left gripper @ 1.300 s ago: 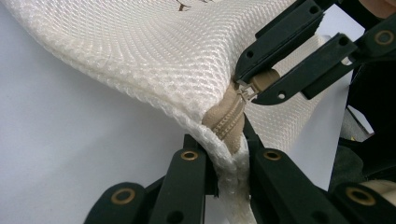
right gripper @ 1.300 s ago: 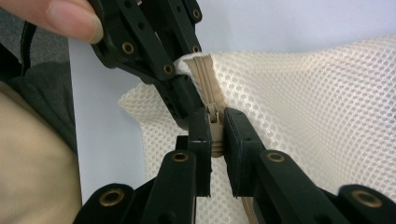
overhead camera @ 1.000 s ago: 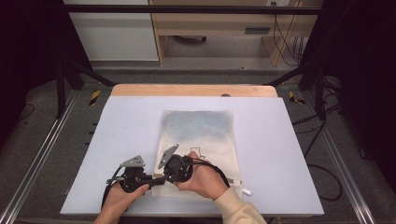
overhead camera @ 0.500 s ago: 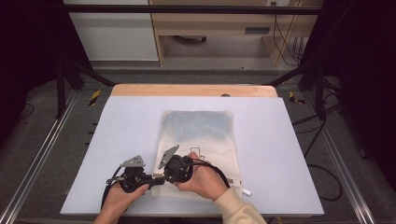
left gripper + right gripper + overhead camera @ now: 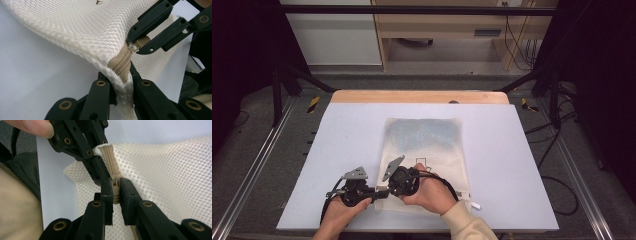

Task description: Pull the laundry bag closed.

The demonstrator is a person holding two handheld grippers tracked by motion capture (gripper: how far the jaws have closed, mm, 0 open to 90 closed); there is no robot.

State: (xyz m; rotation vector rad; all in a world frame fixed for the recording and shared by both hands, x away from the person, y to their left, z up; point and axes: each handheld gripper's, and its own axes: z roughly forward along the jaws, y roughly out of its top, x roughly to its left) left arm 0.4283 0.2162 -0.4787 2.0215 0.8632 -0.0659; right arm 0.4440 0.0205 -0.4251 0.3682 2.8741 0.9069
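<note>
From the high view, a flat white mesh bag with a beige zipper [image 5: 424,160] lies in the middle of the pale grey counter [image 5: 512,150]. Its near end is close to the front edge of the counter. Two hands come in from the bottom. The left claw [image 5: 379,192] and the right claw [image 5: 387,189] sit close together at the near left corner of the bag. Each claw has a grey three-cornered plate on top and a black cable trailing off it.

In the left gripper view, the left claw [image 5: 123,86] is clenched on the white mesh corner of the bag [image 5: 82,30], right where the beige zipper [image 5: 122,62] ends. The corner is lifted a bit off the counter [image 5: 30,82]. Farther up, the right claw [image 5: 133,46] is clenched on the small metal zipper pull [image 5: 132,46].

In the right gripper view, the right claw [image 5: 115,186] is clamped tight on the zipper pull [image 5: 115,182], with the beige zipper [image 5: 108,157] running up away from it. The left claw [image 5: 101,161] comes in from the top left and pinches the bag's corner just beside the zipper. A fingertip [image 5: 32,127] shows at the top left. The mesh bag [image 5: 162,177] spreads out to the right over the counter [image 5: 57,182].
</note>
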